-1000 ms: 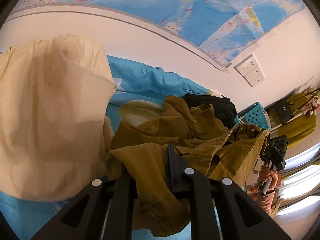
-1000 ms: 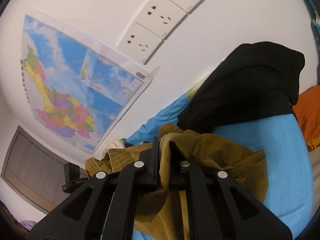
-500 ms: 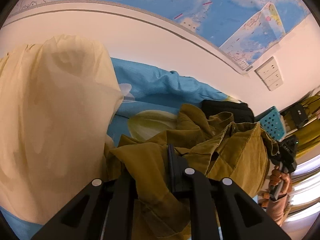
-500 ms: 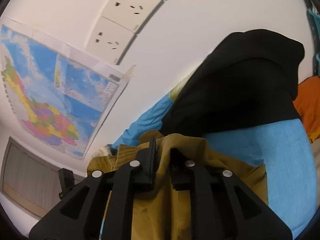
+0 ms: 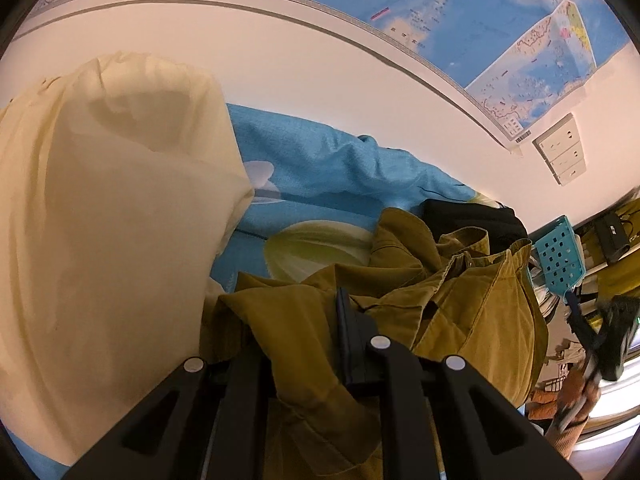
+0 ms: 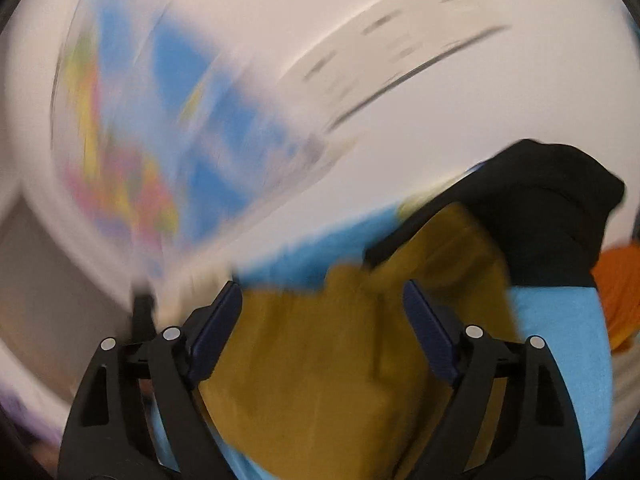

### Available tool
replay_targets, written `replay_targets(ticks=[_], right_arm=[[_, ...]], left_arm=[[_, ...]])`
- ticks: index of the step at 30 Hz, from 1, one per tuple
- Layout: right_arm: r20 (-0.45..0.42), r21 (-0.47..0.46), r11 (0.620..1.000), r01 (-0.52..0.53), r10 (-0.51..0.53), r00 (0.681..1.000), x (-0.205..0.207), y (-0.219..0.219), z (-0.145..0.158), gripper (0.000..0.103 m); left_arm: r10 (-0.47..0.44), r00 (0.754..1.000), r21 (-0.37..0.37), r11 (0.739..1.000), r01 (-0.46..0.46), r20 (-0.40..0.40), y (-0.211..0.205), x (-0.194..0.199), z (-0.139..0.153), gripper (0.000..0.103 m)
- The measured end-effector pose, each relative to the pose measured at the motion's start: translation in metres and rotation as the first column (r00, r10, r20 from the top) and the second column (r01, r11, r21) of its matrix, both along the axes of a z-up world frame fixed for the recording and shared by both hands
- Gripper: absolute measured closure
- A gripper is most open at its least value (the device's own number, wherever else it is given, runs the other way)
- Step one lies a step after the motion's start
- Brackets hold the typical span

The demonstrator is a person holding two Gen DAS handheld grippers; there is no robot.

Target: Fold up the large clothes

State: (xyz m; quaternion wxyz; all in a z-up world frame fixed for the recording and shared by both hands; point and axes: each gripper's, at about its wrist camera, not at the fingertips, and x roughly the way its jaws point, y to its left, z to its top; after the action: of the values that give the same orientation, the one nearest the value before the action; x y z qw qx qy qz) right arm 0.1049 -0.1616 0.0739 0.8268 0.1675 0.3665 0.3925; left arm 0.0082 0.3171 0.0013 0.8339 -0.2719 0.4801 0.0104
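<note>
An olive corduroy shirt (image 5: 448, 300) lies crumpled on the blue bedsheet (image 5: 320, 168). My left gripper (image 5: 320, 312) is shut on a fold of its cloth, which drapes over the left finger and hides it. In the blurred right wrist view the same olive shirt (image 6: 320, 360) spreads below my right gripper (image 6: 322, 300), whose jaws are opening wide; the cloth lies between and under the pads (image 6: 216, 324) without being pressed. My right gripper (image 5: 600, 340) also shows at the far right of the left wrist view, held by a hand.
A large cream cloth bundle (image 5: 100, 220) fills the left. A black garment (image 6: 552, 200) lies beyond the shirt, an orange one (image 6: 620, 280) at the right edge. The wall behind carries a map (image 5: 480, 20) and sockets (image 5: 560, 152). A teal basket (image 5: 560, 252) stands at the right.
My right gripper has let go of the olive shirt, its jaws swinging wide apart, and it has rolled and moved fast. My left gripper keeps its hold and has sunk slightly.
</note>
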Motion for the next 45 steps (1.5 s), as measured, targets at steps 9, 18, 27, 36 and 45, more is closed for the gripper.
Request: replay_targets(ticks=[9,18,27,36,45], right_arm=[[0.130,-0.444,0.890,-0.104,0.179,0.975,-0.038,0.128,-0.057,0.039],[0.145,-0.421,0.905,-0.052,0.124,0.982,-0.023,0.120,-0.058,0.094],[0.196,-0.445,0.895,0.021,0.074,0.978,-0.008,0.137,-0.046,0.095],[0.132,-0.424,0.906,0.017,0.044,0.990,-0.003,0.117,-0.060,0.053],[0.185,-0.417,0.899,0.137,-0.063,0.981,-0.026,0.040,-0.045,0.019]], left_arm=[[-0.008,0.999,-0.042,0.999,0.009,0.036,-0.001,-0.011,0.015,0.085],[-0.093,0.976,-0.098,0.989,0.114,0.197,-0.011,-0.045,0.060,0.047],[-0.166,0.938,0.054,0.986,0.157,0.305,-0.040,-0.064,0.074,0.034],[-0.234,0.971,0.324,0.923,0.207,0.046,-0.100,-0.014,-0.010,0.040],[-0.221,0.974,0.425,0.887,0.181,0.045,-0.114,-0.014,-0.011,0.039]])
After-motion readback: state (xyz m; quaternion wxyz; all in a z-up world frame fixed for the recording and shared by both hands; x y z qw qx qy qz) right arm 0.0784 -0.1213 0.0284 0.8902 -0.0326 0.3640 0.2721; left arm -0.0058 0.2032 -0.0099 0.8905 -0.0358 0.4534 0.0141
